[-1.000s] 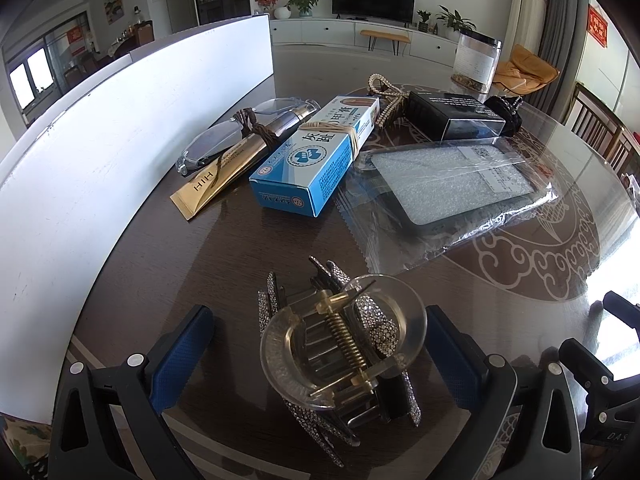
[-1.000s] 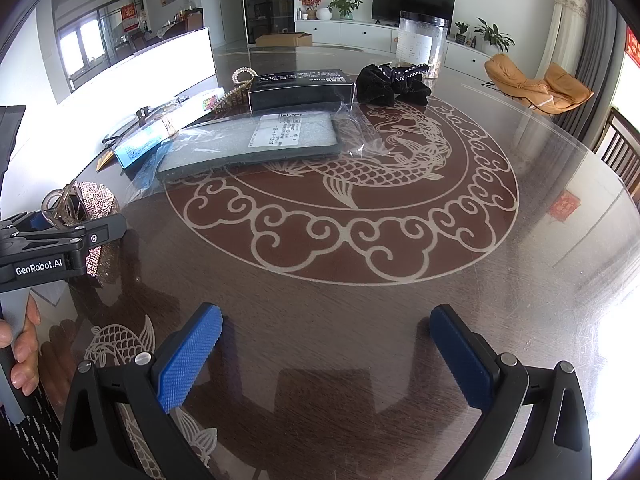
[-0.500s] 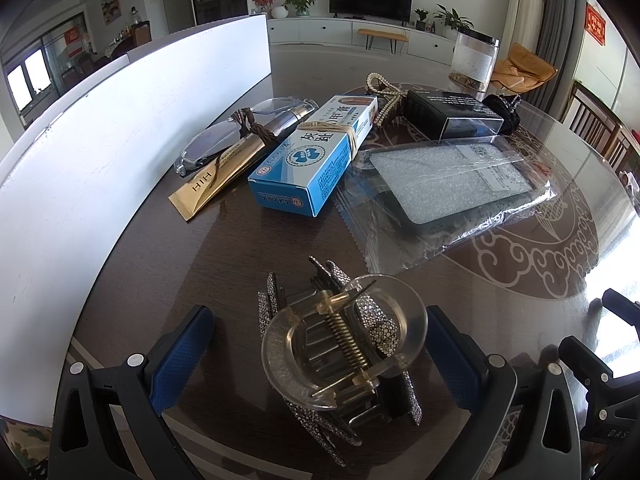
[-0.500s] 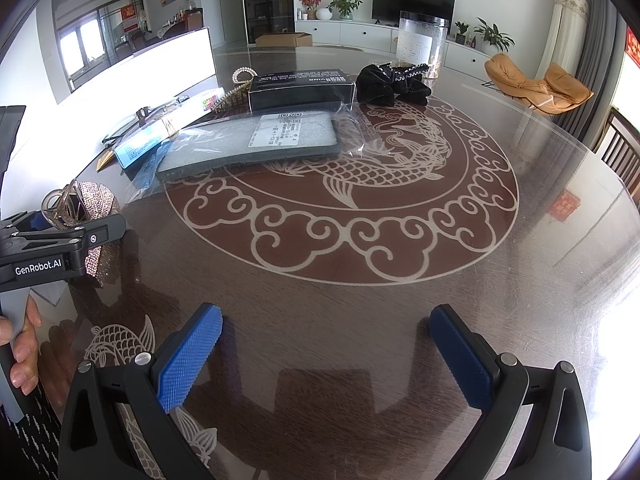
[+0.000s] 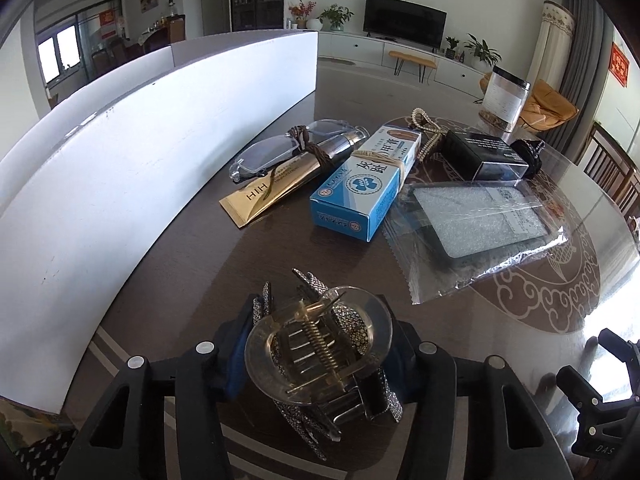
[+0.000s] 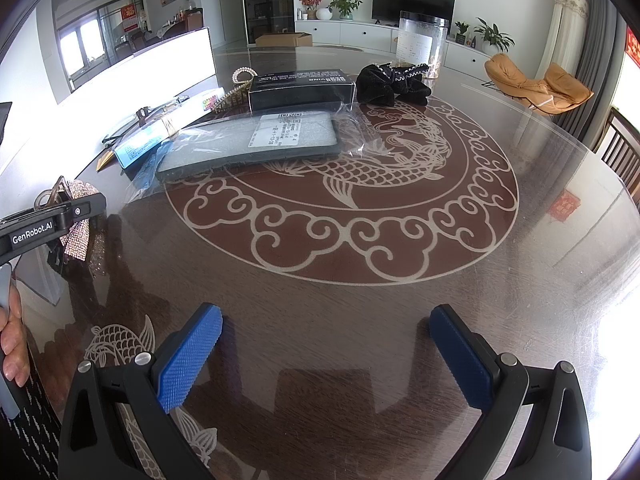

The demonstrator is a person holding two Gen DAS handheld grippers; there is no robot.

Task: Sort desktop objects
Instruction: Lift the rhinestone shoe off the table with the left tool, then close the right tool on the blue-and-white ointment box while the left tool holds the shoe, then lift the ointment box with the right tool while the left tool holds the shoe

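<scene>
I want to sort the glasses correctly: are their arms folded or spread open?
Folded, apparently. The clear glasses lie flat beside the gold tube, with no arm sticking out.

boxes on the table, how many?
2. The blue box lies beside the gold tube, a band around it. The black box lies behind the bagged grey pad, near the black hair tie. Others may be hidden.

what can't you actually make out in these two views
- Left wrist view: whether the left gripper pads, closing, already press the clear plastic and rhinestone hair claw clip; the clip hides them.
- Left wrist view: the tablet-like dark slab in a clear plastic bag, label print too small.
- Right wrist view: the blue and white carton is half hidden behind the bag.
- Right wrist view: the hand is cut off by the left edge.
</scene>
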